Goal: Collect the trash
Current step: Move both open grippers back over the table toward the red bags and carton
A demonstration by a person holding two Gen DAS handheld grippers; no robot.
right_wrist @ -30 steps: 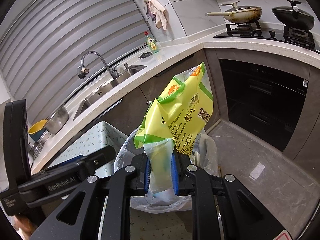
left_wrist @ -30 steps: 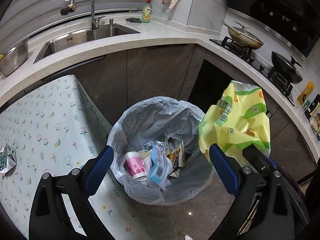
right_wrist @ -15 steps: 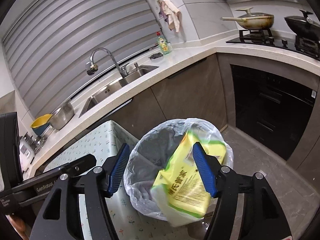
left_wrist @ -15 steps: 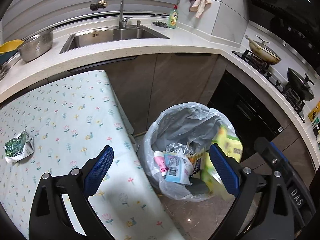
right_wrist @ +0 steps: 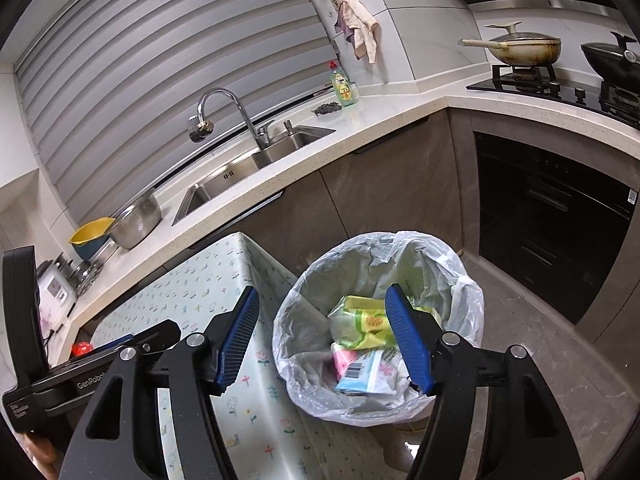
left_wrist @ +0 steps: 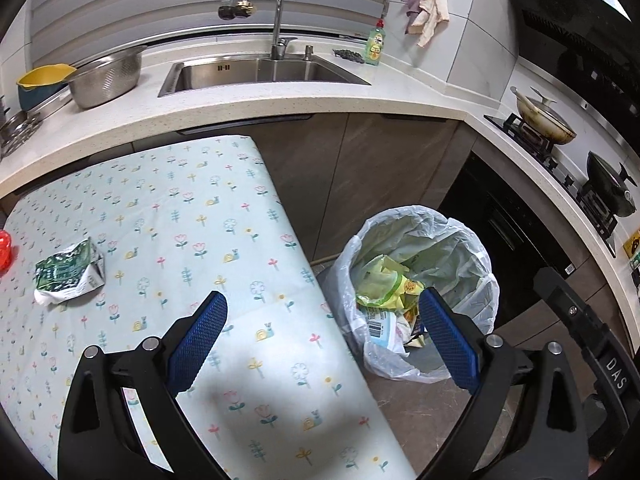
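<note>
A trash bin (left_wrist: pixel 460 236) (right_wrist: pixel 452 268) lined with a clear bag stands on the floor beside the table. The yellow-green plastic bag (right_wrist: pixel 364 320) (left_wrist: pixel 384 284) lies inside it on top of other wrappers. My right gripper (right_wrist: pixel 322 338) hangs open above the bin with nothing between its fingers. My left gripper (left_wrist: pixel 322 338) is open and empty over the table's right edge. A crumpled green-and-white carton (left_wrist: pixel 68 272) lies on the flowered tablecloth (left_wrist: pixel 192 220) at the left, well ahead of the left gripper. The left gripper's body (right_wrist: pixel 80 364) shows at the lower left of the right wrist view.
A red object (left_wrist: pixel 5 249) sits at the table's left edge. Behind the table runs a counter with a sink (left_wrist: pixel 260 72), a steel colander (left_wrist: pixel 106 76), a yellow bowl (left_wrist: pixel 40 76) and a soap bottle (left_wrist: pixel 375 45). A stove with pans (left_wrist: pixel 544 118) and a dark oven (right_wrist: pixel 560 216) are at the right.
My right gripper opened and the yellow-green bag dropped into the bin. My left gripper swung left, from over the bin to over the table, bringing the carton further into view.
</note>
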